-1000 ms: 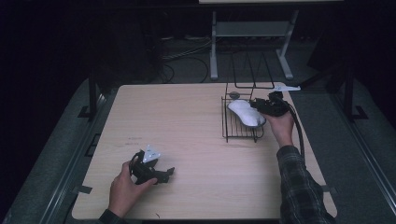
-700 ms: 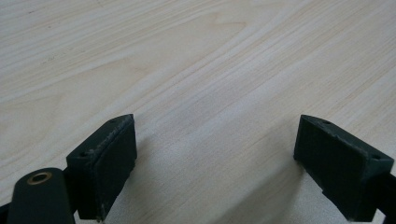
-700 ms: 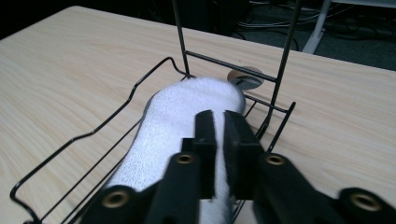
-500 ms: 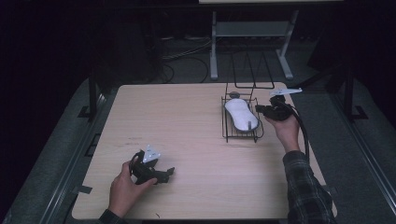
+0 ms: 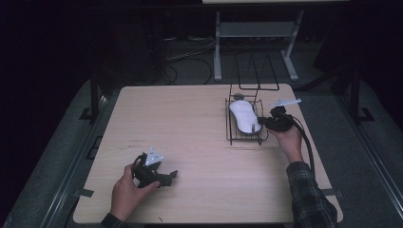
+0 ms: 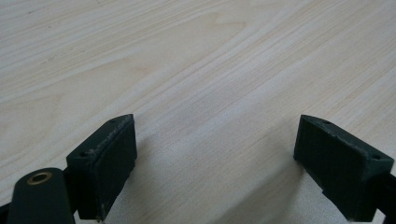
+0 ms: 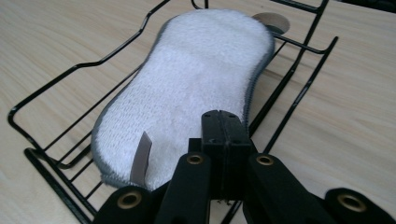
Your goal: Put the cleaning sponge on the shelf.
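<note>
A white, peanut-shaped sponge pad is lying flat in a black wire rack at the far right of the wooden table; a grey edging is running around its rim and a small grey fabric tab is sticking out of its near end. In the high view the pad's long axis is being presented from the table's far edge toward the person, slightly slanted, so that its near end is lying just ahead of the right gripper. In the right gripper view that gripper is being shown with its jaws pressed flat together and nothing caught between them, their tips standing at the pad's near right edge by the rack's wire; contact with the pad cannot be told. The right hand is judged to be far the nearer to the pad. The left gripper is being held in the left hand at the near left of the table, well apart from the rack; in the left gripper view its jaws are standing spread wide over bare wood, the gripper holding nothing. A small round disc is lying at the rack's far end. No brand, label or legible writing is being displayed on any object.
</note>
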Demonstrator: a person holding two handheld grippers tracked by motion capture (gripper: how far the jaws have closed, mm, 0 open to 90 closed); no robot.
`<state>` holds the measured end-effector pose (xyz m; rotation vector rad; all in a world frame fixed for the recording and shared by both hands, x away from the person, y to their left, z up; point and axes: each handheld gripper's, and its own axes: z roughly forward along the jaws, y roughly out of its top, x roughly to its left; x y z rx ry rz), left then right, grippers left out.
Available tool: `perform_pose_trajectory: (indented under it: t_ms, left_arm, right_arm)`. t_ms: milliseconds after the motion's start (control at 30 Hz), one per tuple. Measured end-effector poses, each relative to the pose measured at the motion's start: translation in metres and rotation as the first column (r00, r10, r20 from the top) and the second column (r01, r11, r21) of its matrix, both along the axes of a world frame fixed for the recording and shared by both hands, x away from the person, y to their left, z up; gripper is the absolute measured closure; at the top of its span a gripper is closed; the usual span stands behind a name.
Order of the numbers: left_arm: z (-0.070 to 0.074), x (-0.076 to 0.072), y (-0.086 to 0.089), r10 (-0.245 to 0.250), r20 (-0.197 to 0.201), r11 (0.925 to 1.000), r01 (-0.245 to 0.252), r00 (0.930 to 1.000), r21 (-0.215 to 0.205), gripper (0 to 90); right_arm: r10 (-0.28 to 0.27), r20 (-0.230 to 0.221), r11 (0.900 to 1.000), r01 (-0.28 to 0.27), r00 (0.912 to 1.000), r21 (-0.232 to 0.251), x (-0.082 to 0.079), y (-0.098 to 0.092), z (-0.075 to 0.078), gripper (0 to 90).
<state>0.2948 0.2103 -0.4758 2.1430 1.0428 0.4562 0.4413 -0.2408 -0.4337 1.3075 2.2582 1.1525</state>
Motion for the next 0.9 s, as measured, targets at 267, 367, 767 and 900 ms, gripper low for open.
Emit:
perform_pose_trajectory:
  t_ms: [267, 367, 767, 900]
  left_arm:
    - [0.0, 0.0, 0.0, 0.0, 0.0, 1.0, 0.0, 1.0, 0.0, 12.3]
    - [0.0, 0.0, 0.0, 0.0, 0.0, 1.0, 0.0, 1.0, 0.0, 12.4]
    - [0.0, 0.0, 0.0, 0.0, 0.0, 1.0, 0.0, 1.0, 0.001, 12.3]
    - [0.0, 0.0, 0.0, 0.0, 0.0, 1.0, 0.0, 1.0, 0.0, 12.4]
  right_arm:
    - [0.031, 0.008, 1.0, -0.031, 0.9995, -0.005, -0.003, 0.008, 0.001, 89.7]
    - [0.045, 0.001, 0.999, -0.045, 0.999, 0.0, -0.004, 0.01, 0.001, 89.7]
    - [0.022, 0.02, 1.0, -0.023, 0.9995, 0.013, -0.014, 0.004, 0.014, 76.9]
    - [0.012, 0.012, 1.0, -0.013, 0.9998, 0.018, -0.02, 0.001, 0.017, 67.5]
